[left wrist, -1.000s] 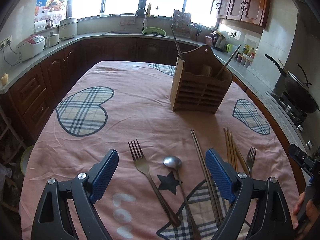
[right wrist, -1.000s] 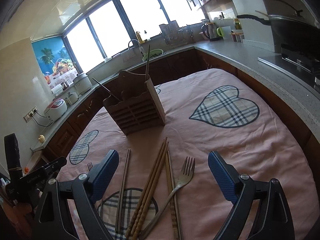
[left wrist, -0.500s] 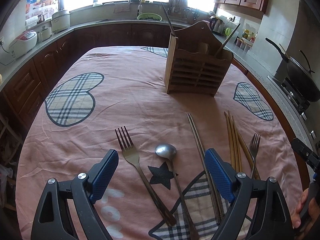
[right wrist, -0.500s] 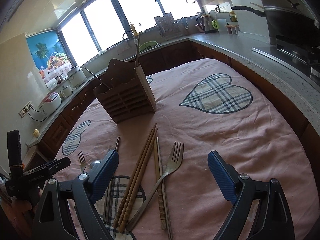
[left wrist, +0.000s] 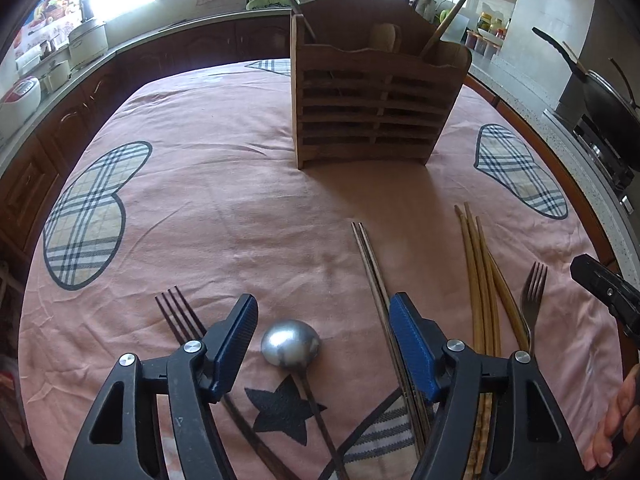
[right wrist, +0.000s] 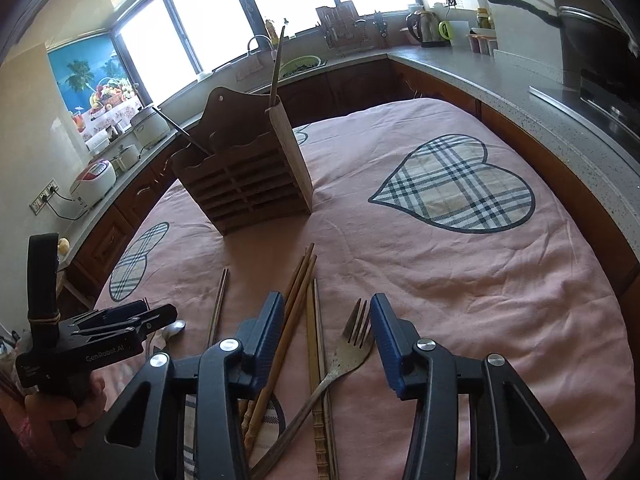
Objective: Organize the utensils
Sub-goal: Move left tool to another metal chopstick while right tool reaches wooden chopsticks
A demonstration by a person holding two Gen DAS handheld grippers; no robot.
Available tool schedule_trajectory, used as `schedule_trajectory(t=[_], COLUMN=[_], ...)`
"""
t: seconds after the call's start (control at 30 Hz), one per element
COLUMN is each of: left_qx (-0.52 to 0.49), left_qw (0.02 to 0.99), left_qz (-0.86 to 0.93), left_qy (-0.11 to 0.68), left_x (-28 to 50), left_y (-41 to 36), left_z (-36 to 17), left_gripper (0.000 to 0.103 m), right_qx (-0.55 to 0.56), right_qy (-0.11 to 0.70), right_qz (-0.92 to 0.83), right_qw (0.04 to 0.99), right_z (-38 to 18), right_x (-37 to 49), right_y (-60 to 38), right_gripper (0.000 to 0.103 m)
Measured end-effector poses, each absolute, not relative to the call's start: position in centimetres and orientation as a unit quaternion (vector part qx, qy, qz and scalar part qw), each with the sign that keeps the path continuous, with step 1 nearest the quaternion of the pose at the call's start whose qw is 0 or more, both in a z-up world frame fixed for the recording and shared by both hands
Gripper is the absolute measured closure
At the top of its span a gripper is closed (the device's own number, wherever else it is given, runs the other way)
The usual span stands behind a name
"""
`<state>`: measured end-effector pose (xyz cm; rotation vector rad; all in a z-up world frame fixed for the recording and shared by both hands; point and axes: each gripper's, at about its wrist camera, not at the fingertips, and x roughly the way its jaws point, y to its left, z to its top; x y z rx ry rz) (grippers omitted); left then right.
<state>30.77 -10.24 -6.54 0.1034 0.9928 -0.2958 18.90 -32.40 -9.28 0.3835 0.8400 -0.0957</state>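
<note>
A wooden utensil holder stands on the pink tablecloth, also in the right wrist view, with a few utensils in it. My left gripper is open, low over a metal spoon lying between its fingers. A fork lies by its left finger, dark chopsticks by its right finger. Light wooden chopsticks and a second fork lie further right. My right gripper is open over that fork and the wooden chopsticks.
The table is covered by a pink cloth with plaid hearts. Kitchen counters surround it, with rice cookers at left and a wok on the stove at right. The left gripper's body shows in the right wrist view.
Both grippers have moved forward and down toward the utensils. The left gripper's jaws now straddle the spoon; the right gripper's jaws have narrowed over the fork and wooden chopsticks.
</note>
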Motion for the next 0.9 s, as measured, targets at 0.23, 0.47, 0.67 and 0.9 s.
schedule_trajectory(t=[0.23,0.47,0.67,0.9], left_qx=[0.068,0.08,0.1,0.059], left_qw=[0.854,0.852,0.849,0.835], left_qz=[-0.135,-0.151,-0.163,-0.18], left_qy=[0.497,0.495,0.493,0.517], left_x=[34.1,35.1,34.7,36.8], left_y=[-12.5,-13.3,-13.2,-12.1], left_z=[-9.2,-10.4,-10.7,-10.3], left_gripper=[0.053,0.054,0.057,0.058], right_qx=[0.177,0.165,0.169,0.174], right_qy=[0.448,0.484,0.498,0.505], right_qz=[-0.02,-0.008,-0.004,0.011], right_qw=[0.876,0.86,0.85,0.846], right_z=[-11.4,-13.5,-14.9,-15.1], right_x=[23.0,26.3,27.9,28.8], right_y=[-31.8,-31.1,-31.4,-31.6], right_gripper=[0.07,0.081,0.087,0.088])
